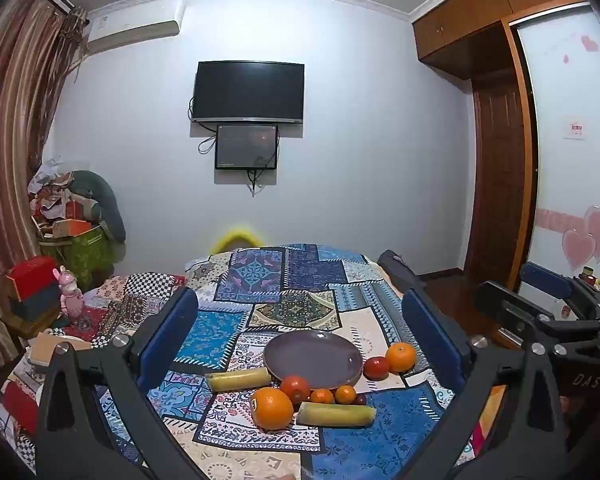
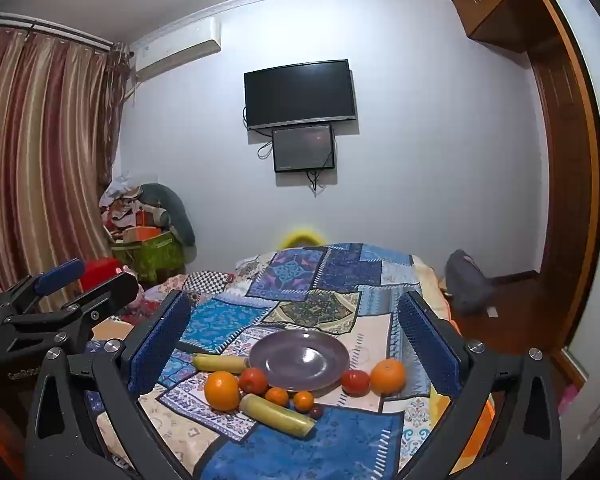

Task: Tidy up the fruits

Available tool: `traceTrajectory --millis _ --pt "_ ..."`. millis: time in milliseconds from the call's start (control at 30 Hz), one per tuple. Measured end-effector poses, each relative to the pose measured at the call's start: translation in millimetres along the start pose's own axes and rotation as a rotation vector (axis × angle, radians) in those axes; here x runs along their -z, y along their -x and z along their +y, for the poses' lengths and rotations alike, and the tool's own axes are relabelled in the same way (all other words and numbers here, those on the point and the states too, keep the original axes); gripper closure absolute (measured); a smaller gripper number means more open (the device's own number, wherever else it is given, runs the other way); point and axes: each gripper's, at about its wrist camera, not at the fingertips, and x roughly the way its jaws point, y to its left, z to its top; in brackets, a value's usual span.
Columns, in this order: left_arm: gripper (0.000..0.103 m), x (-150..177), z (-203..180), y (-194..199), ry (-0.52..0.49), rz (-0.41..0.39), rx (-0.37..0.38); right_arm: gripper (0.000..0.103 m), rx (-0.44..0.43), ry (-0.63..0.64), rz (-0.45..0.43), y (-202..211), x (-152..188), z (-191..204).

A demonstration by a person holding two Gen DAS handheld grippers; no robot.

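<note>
Hovering over the patchwork cloth [image 1: 300, 308] on the bench, both grippers sit back from the fruit, angled gently down, as if sizing up the spread before the first pick. The left gripper [image 1: 300, 328] has its blue fingers [image 1: 168, 336] spread wide with nothing between them, and the right gripper [image 2: 296, 336] matches it, fingers [image 2: 428, 344] wide and empty.

Biggest item first: the purple plate [image 1: 314, 354] sits at the centre of the cluster, and it is bare, not a single fruit in it. That reads as the collecting dish, so the sorting has not started.

Everything else rings the plate. At seven o'clock from it, the large orange [image 1: 272, 408], nearest the cameras. At three o'clock, well to the side, a second orange [image 1: 400, 357] touching a red tomato [image 1: 376, 368]. At nine o'clock lies a yellow-green peeled stalk, possibly sugarcane [image 1: 238, 379], pointing at the plate rim; a second stalk [image 1: 336, 414] lies at six o'clock, just in front of the small fruit. Another tomato [image 1: 295, 389] tucks against the plate's near edge, beside the large orange.

Smallest now: two mandarins [image 1: 322, 396] and [image 1: 345, 394] side by side at six o'clock, and a dark little fruit, perhaps a plum [image 1: 360, 400], just beside them.

My call: the tight near cluster will need careful picking, one at a time.
</note>
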Motion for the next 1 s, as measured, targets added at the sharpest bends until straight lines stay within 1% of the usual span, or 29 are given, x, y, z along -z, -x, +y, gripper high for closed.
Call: traceTrajectory --millis 367,433,467,567,1000 --pt "0.0 -3 -11 -2 -0.01 0.0 -0.012 0.0 0.012 0.017 -0.012 0 -2 5" --pt "0.0 0 -1 -1 -0.002 -0.002 0.001 0.0 0.01 0.006 -0.013 -4 1 4" --pt "0.0 0 -1 0 -0.003 -0.002 0.001 0.0 0.009 0.002 -0.019 4 -1 1" --pt "0.0 0 -1 -1 -0.002 -0.001 0.002 0.0 0.01 0.004 -0.021 7 -4 2" --pt "0.0 2 0 -4 -0.004 0.008 0.01 0.0 0.017 0.012 -0.016 11 -10 1"
